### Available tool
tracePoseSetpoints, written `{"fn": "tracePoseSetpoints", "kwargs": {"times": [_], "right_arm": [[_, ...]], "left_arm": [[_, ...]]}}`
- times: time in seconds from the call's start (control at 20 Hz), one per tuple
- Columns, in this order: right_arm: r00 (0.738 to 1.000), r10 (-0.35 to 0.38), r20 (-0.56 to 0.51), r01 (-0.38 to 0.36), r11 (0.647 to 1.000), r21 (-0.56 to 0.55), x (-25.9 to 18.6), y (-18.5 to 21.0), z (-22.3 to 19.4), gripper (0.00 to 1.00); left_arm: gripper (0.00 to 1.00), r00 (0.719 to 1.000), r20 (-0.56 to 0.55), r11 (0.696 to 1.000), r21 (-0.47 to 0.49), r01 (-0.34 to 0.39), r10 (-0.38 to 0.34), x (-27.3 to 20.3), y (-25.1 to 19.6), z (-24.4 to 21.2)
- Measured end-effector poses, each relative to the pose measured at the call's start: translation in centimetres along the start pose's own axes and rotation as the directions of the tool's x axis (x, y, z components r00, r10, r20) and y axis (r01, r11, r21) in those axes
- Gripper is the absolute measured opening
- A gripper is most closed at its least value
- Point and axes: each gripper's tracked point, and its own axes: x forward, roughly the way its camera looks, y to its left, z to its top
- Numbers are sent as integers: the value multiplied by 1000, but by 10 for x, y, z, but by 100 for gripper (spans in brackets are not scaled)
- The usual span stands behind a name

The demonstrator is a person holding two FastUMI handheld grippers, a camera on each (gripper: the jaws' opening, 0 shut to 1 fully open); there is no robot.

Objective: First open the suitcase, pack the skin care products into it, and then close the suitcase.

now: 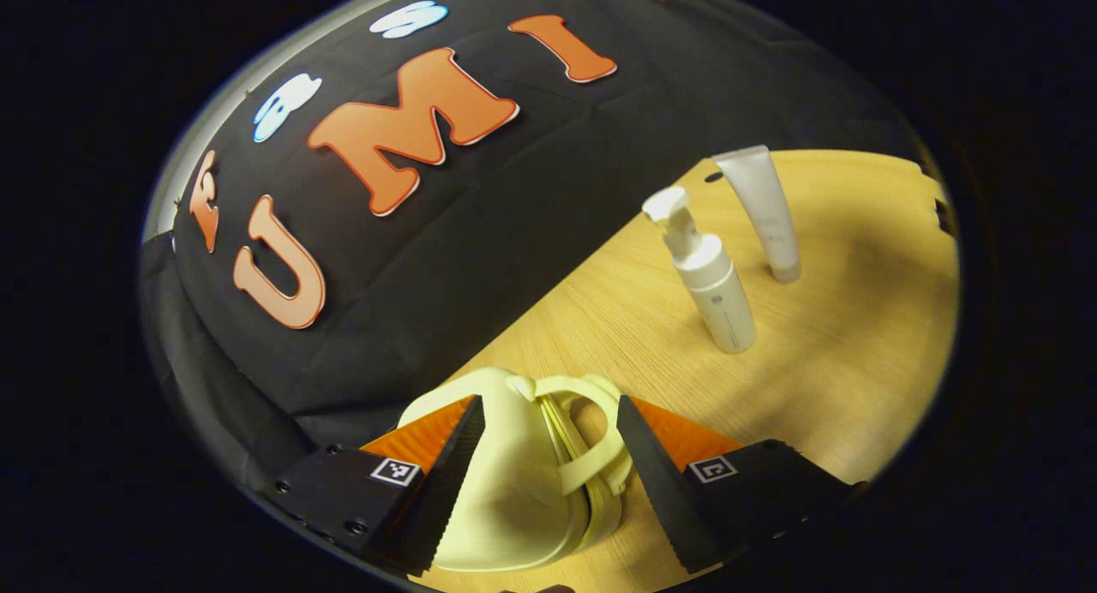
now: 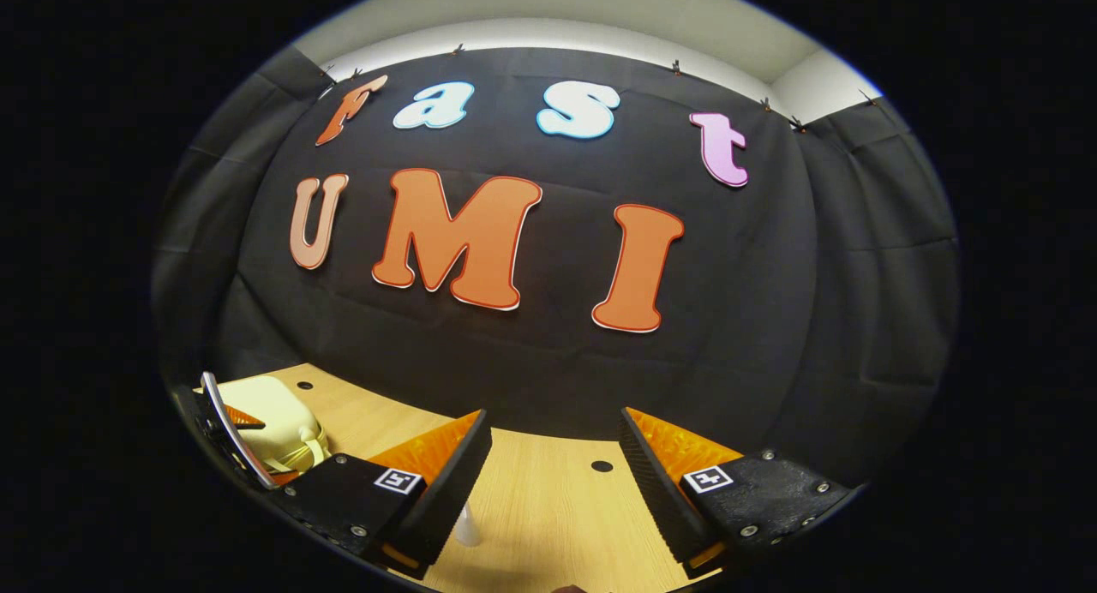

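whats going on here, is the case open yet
Not yet. The left claw straddles the small pale yellow plastic suitcase near its handle, open, on the light wooden table; the suitcase looks closed. A white pump bottle and a white tube stand unpacked nearby. The right claw hovers open, holding nothing.

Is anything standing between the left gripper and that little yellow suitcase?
Nothing visible does. In the left gripper view the left gripper stands open with the closed suitcase already between its fingers. The pump bottle and tube stand farther off on the table.
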Motion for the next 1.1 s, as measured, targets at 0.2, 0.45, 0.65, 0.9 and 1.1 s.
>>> {"fn": "tracePoseSetpoints", "kwargs": {"times": [0.2, 0.45, 0.65, 0.9, 1.1], "right_arm": [[999, -35, -13, 35, 999, 2, 2, 5, -1, 95], [998, -54, -20, 54, 999, -2, 7, 11, -2, 95], [998, -63, -30, 63, 998, 6, 7, 17, -5, 95], [997, -79, -25, 80, 997, 0, 2, 18, -2, 95], [997, -78, -30, 78, 997, 6, 3, 22, 1, 95]], "left_arm": [[95, 998, -31, 996, 71, 49, -47, 9, -8, -15], [86, 994, -84, 976, 204, 83, -67, 25, -19, -34], [77, 993, -84, 956, 275, 100, -79, 34, -31, -33], [20, 996, -57, 944, 321, 78, -64, 34, -30, -27], [17, 1000, 25, 970, 244, 4, -11, 4, -9, -3]]}}
